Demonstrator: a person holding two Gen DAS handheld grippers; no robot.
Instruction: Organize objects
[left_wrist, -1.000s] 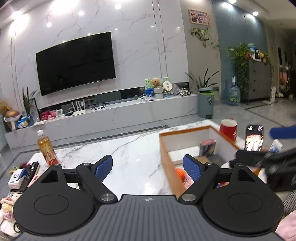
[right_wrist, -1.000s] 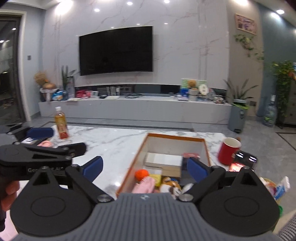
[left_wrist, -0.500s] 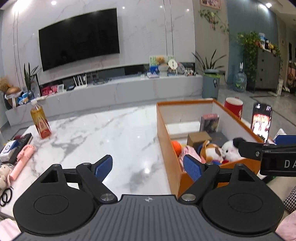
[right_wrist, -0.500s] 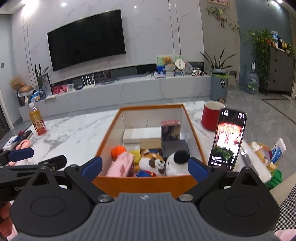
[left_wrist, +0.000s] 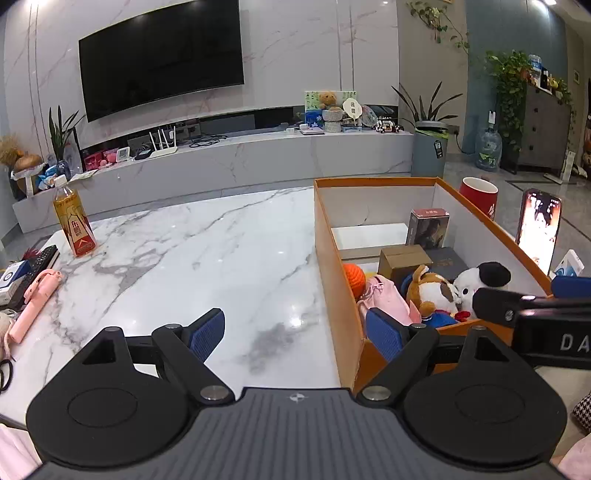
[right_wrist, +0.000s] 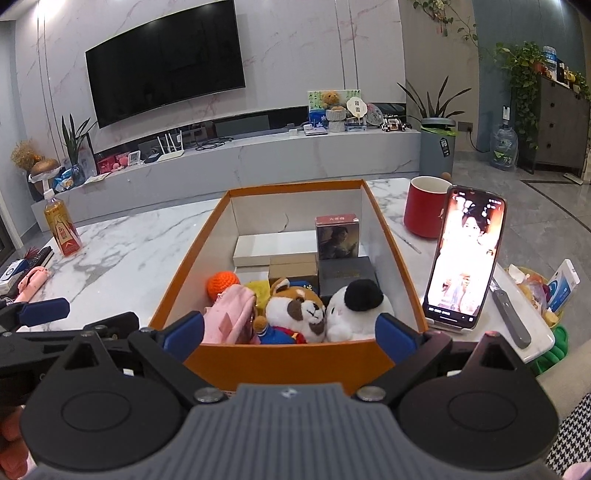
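An orange box (right_wrist: 192, 266) (left_wrist: 330, 266) stands on the marble table (left_wrist: 207, 258). It holds a fox plush (right_wrist: 295, 308), a white-and-black plush (right_wrist: 360, 306), a pink pouch (right_wrist: 231, 317), an orange ball (right_wrist: 222, 284) and several small boxes. My left gripper (left_wrist: 295, 334) is open and empty over the table, at the box's near left corner. My right gripper (right_wrist: 290, 336) is open and empty in front of the box's near wall.
A tea bottle (left_wrist: 73, 219), a pink selfie stick (left_wrist: 35, 299) and a remote (left_wrist: 35, 264) lie at the table's left. A red mug (right_wrist: 424, 210), a lit phone on a stand (right_wrist: 465, 258) and a knife (right_wrist: 509, 321) stand right of the box.
Both grippers have tilted down and drawn back toward the near table edge, so the box's contents show. Both stay open and empty.
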